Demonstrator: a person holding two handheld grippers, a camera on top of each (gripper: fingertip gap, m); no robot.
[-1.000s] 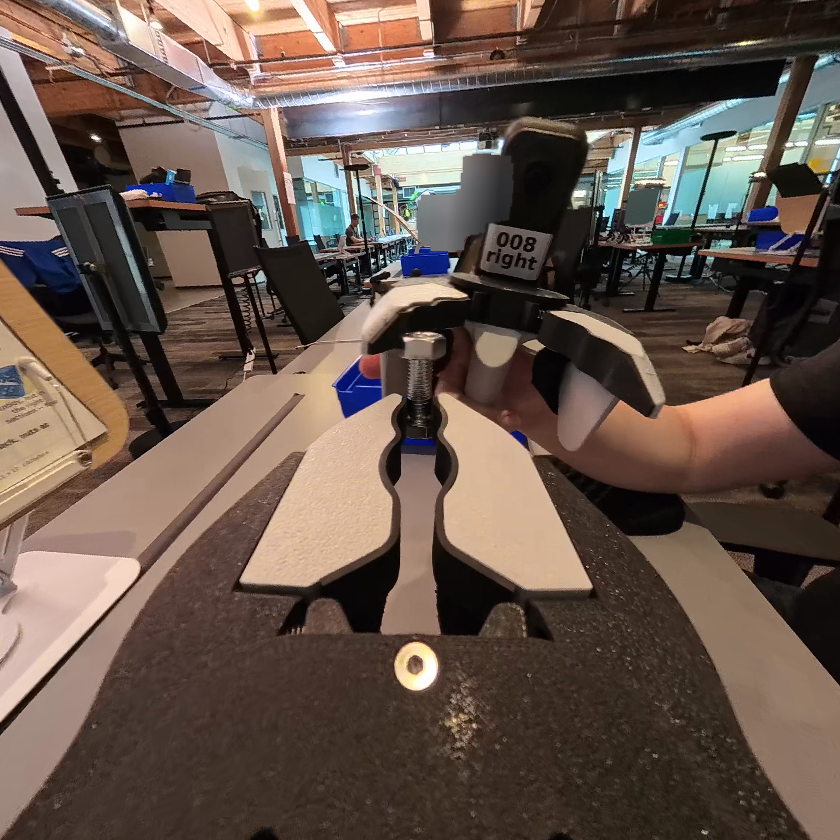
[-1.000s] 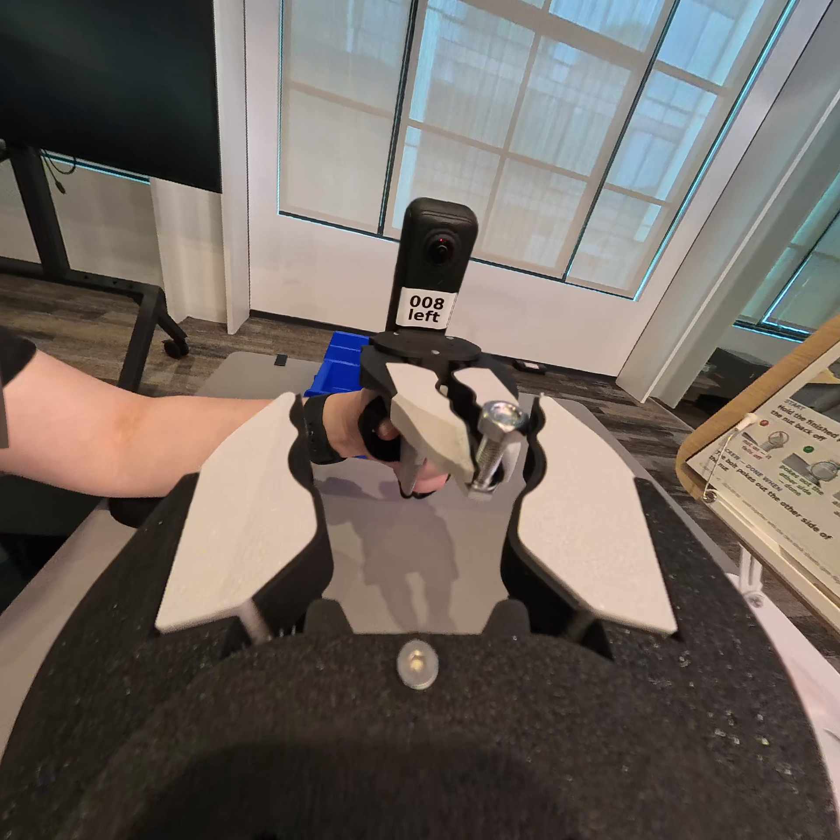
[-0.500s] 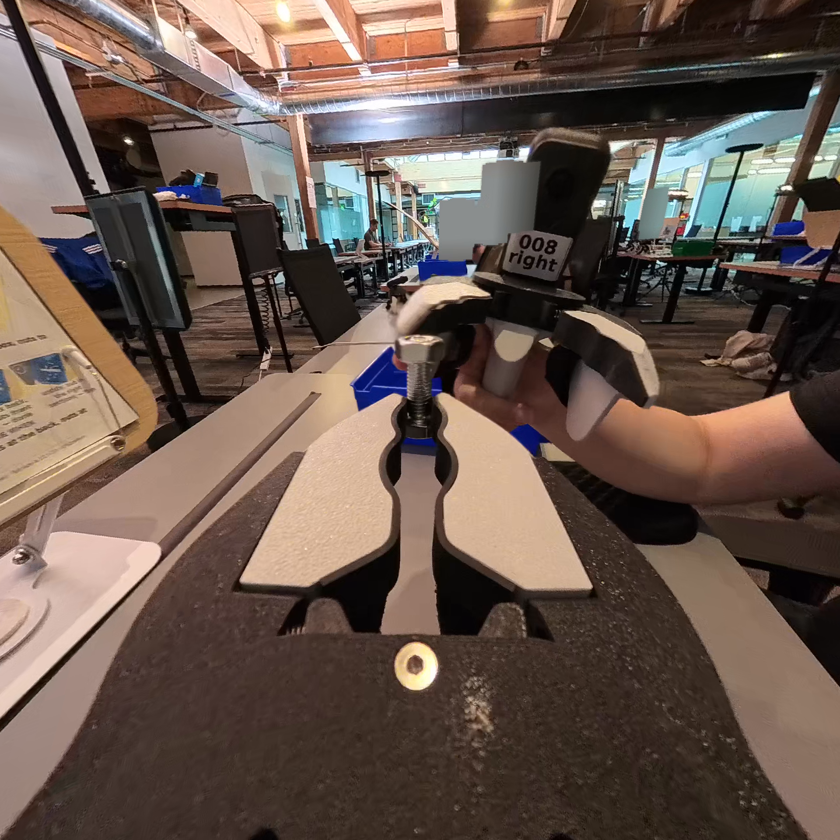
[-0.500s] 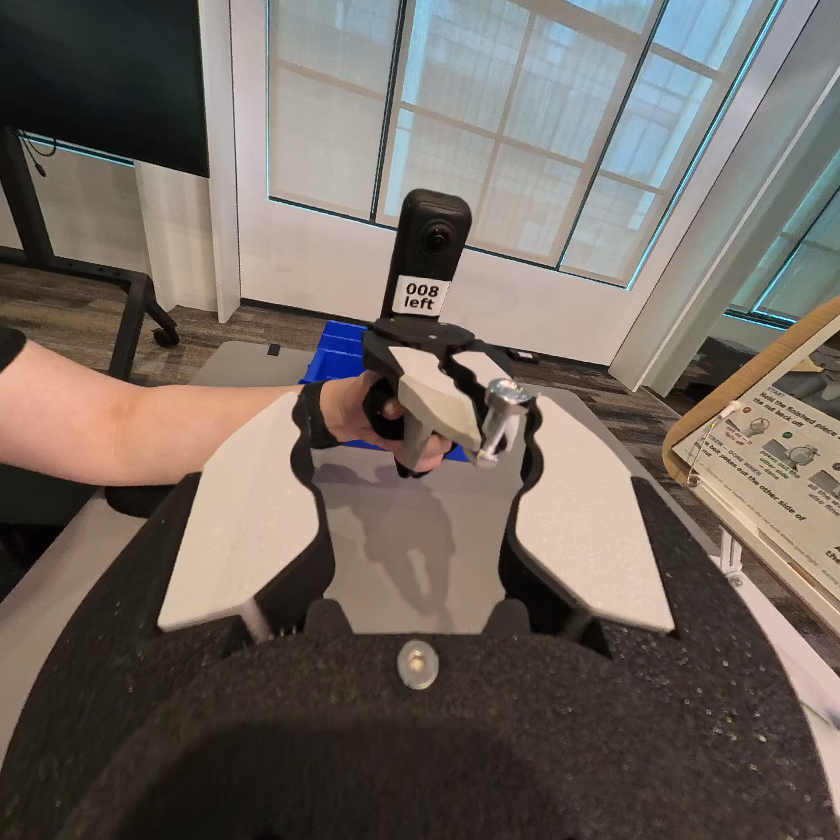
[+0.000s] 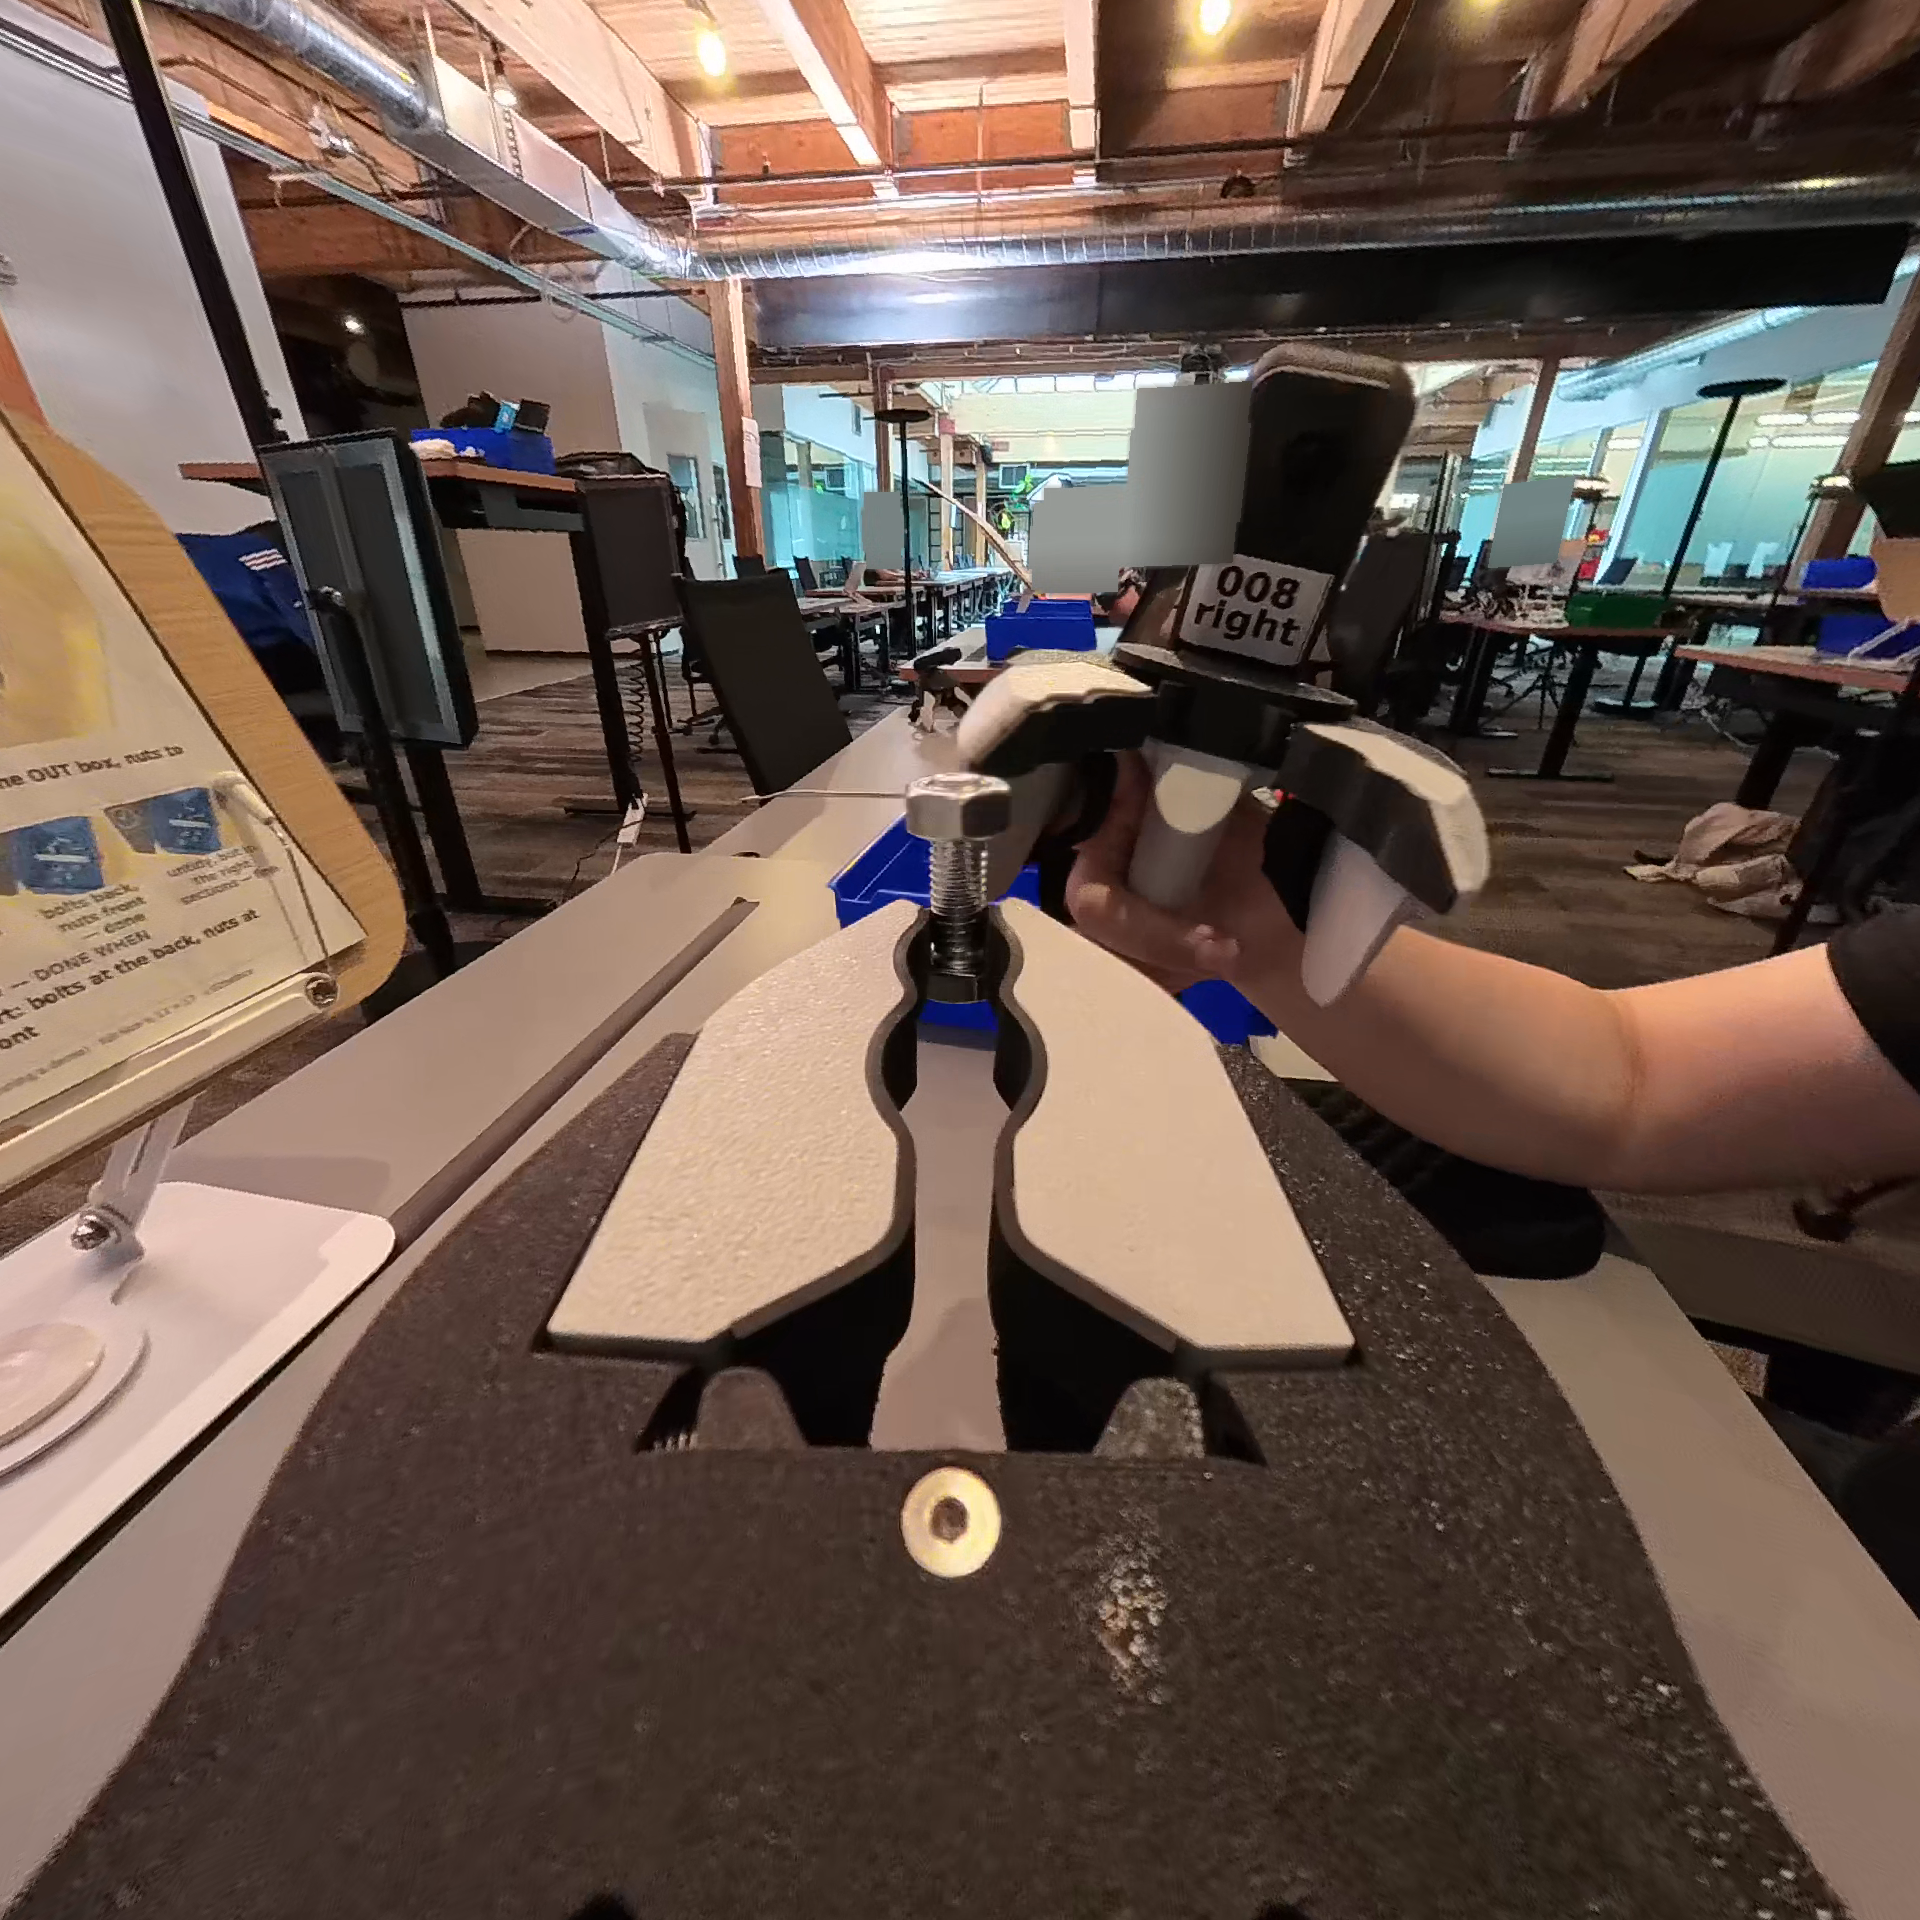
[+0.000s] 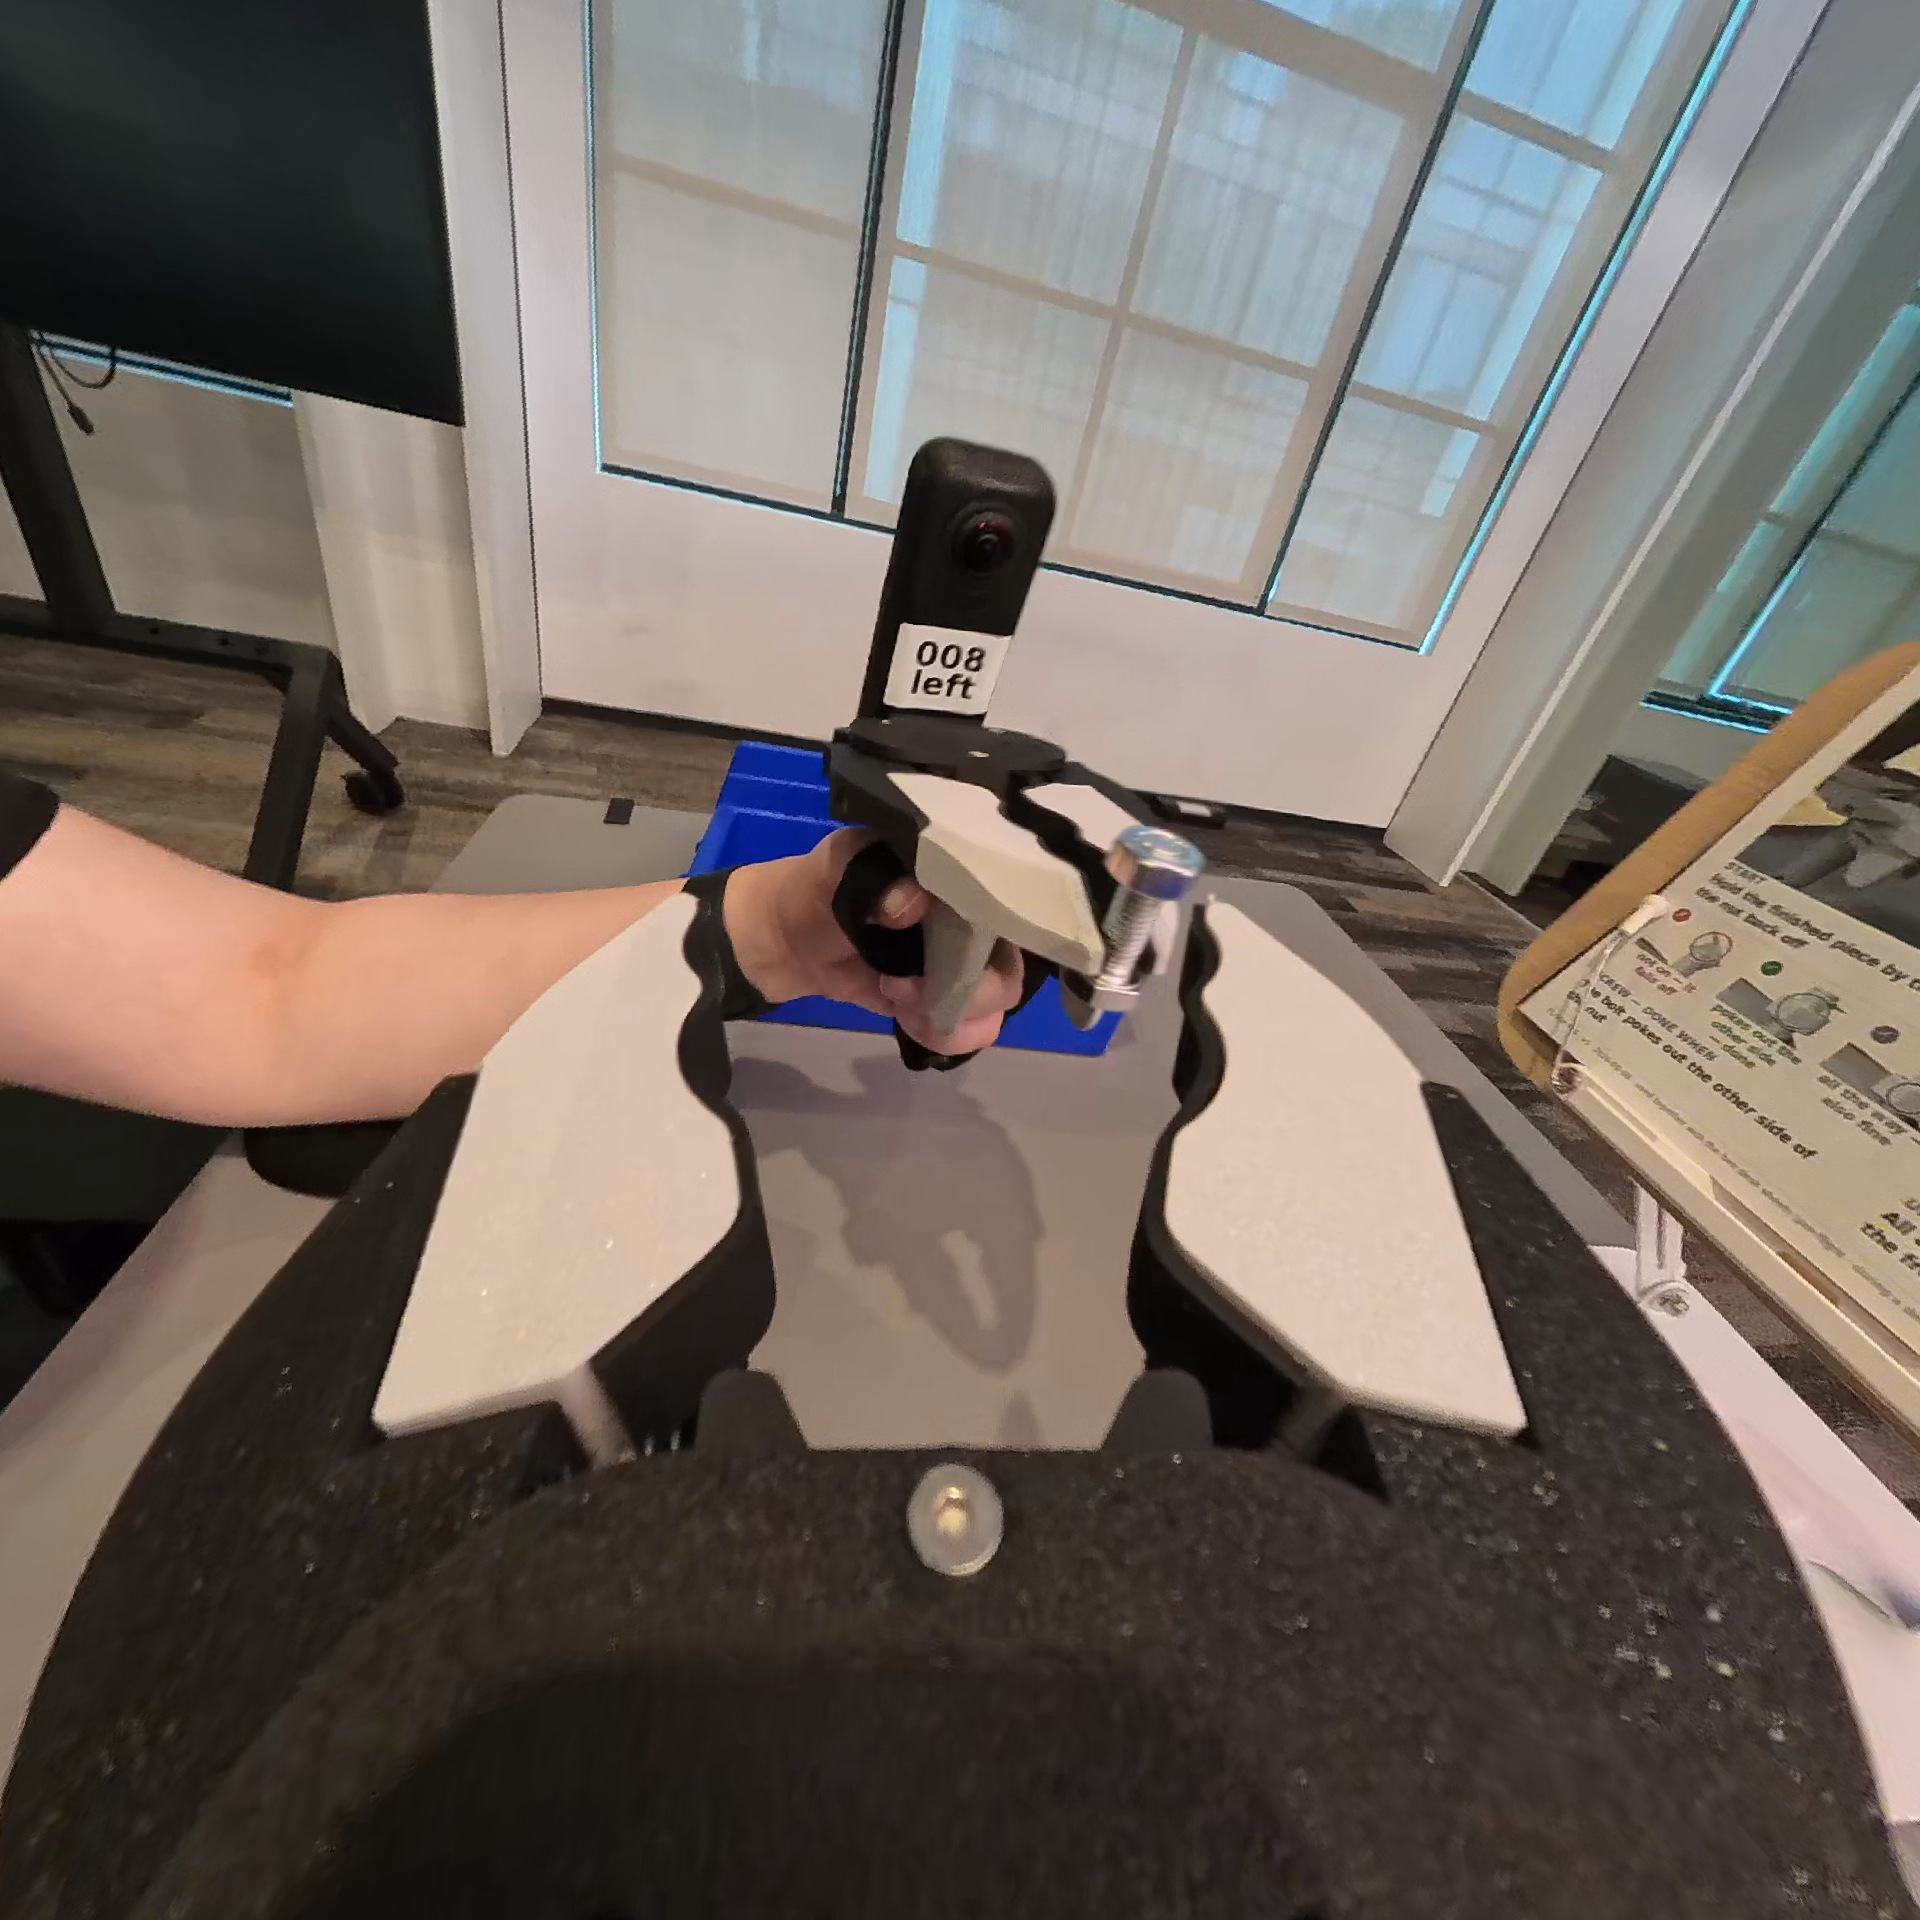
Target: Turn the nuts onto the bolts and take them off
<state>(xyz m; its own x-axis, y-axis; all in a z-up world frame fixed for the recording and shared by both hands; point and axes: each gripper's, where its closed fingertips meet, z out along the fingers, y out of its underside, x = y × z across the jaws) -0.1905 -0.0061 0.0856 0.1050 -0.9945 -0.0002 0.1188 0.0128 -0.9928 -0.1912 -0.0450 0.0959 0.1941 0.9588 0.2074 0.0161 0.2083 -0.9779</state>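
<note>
Bolt (image 5: 956,847): silver, hex head up, threaded shank upright; stands at the tip of the left gripper, lower end sunk between its fingers.
Nut (image 5: 954,961): dark, on the lower shank, seated in the notch at the fingertips; how far it is threaded on cannot be told.
Left gripper (image 5: 956,971): drawn nearly closed, clamped on the nut, so it carries the bolt with it; a thin slot remains behind the tips.
Right gripper (image 6: 940,940): spread wide, holding nothing; in its own view the bolt (image 6: 1141,914) sits just inside its right finger (image 6: 1340,1174), whether touching cannot be told.
Change: a second ago the right gripper's near finger lay over the bolt head; now the head shows clear beside and below that finger, and the right gripper sits higher and farther right of the left tips. The left grip is unchanged.
Meaning: judged a release between turns; the right gripper likely needs to re-seat on the head for the next twist.
Blue bin (image 5: 883,883): on the table just beyond the left fingertips.
Table (image 5: 499,1049): grey, under both grippers.
Instruction board (image 6: 1766,997): on a stand, right of the right gripper.
</note>
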